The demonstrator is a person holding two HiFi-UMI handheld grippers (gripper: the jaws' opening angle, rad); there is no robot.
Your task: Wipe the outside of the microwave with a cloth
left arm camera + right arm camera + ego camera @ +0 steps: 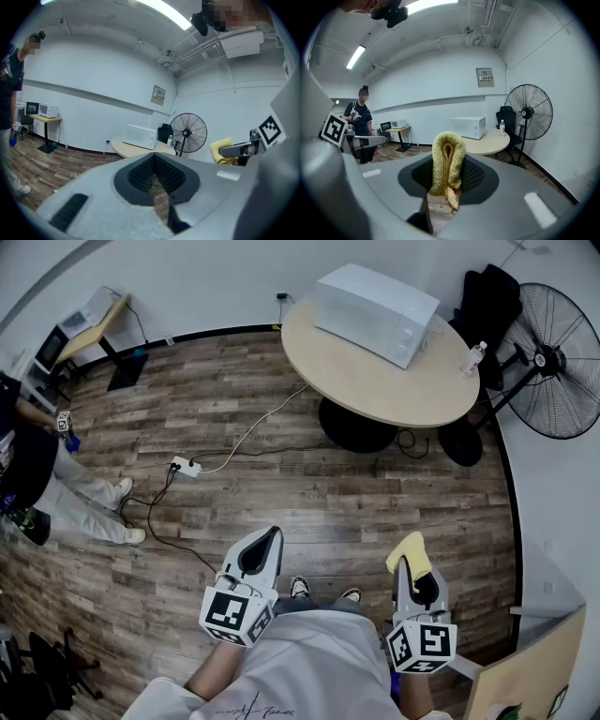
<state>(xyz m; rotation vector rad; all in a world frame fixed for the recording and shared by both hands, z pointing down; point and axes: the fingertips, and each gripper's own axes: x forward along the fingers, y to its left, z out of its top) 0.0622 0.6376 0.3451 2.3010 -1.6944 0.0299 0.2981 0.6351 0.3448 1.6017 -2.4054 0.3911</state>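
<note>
A white microwave (pixel 377 312) stands on the round beige table (pixel 375 381) far ahead of me; it also shows small in the left gripper view (pixel 139 136) and the right gripper view (pixel 468 127). My right gripper (pixel 412 563) is shut on a folded yellow cloth (pixel 447 161), which sticks up between its jaws (pixel 410 552). My left gripper (pixel 262 549) is held low beside it, jaws closed together with nothing in them (pixel 154 180). Both grippers are well short of the table.
A standing fan (pixel 553 362) and a black chair (pixel 487 296) are right of the table, with a small bottle (pixel 473 357) on the table edge. A power strip (pixel 185 467) with cables lies on the wooden floor. A person (pixel 37 474) stands at the left.
</note>
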